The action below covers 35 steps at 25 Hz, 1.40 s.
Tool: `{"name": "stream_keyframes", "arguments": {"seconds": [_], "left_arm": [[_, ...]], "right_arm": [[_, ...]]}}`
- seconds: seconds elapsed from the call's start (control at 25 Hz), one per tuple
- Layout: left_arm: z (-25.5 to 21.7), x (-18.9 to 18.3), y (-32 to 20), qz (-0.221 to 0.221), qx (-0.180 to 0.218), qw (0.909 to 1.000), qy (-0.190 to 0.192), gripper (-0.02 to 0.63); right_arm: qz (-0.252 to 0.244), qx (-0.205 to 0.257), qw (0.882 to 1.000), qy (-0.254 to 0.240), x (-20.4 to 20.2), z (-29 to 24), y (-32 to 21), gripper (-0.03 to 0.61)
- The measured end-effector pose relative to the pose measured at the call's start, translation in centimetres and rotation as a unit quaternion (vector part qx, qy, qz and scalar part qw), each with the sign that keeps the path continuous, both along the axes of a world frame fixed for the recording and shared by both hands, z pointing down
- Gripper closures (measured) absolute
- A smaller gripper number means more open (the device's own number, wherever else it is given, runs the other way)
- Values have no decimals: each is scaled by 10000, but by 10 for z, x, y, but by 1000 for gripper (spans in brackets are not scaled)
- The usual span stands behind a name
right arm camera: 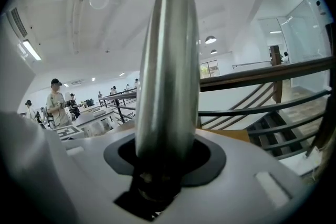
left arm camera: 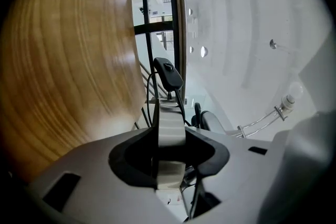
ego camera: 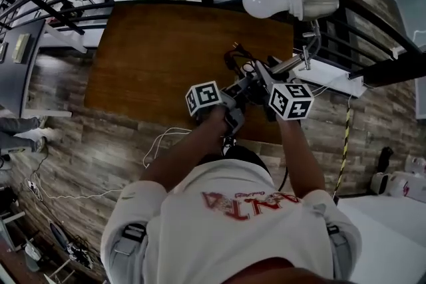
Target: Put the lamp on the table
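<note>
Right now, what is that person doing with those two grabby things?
A person holds a silver lamp with both tongs. The left tongs are clamped on a flat silver part of it, the right tongs on its thick metal stem. It hangs over the wooden table, near its right side; whether it rests there cannot be seen.

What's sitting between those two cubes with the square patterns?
The lamp's lower end, gripped from both sides above the wooden table; the head view shows it.
</note>
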State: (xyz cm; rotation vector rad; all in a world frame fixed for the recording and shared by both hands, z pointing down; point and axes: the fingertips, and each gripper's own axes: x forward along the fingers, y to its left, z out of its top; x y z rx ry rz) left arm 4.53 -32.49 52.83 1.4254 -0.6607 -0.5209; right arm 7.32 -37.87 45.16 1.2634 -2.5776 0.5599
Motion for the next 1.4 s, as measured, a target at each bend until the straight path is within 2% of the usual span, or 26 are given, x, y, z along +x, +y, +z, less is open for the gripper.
{"name": "stream_keyframes", "arguments": {"seconds": [0.36, 0.72, 1.08, 1.4], "left_arm": [[29, 35, -115, 123, 65, 9998, 157, 456], [79, 71, -203, 148, 72, 9999, 29, 456], [114, 81, -240, 208, 182, 9996, -30, 456], [132, 84, -242, 267, 181, 9991, -274, 457]], "right_arm": [[137, -22, 9999, -2, 36, 28, -114, 411], [141, -29, 9999, 7, 72, 79, -202, 410], [151, 34, 9999, 2, 83, 115, -236, 411], [201, -8, 9998, -64, 88, 136, -237, 410]]}}
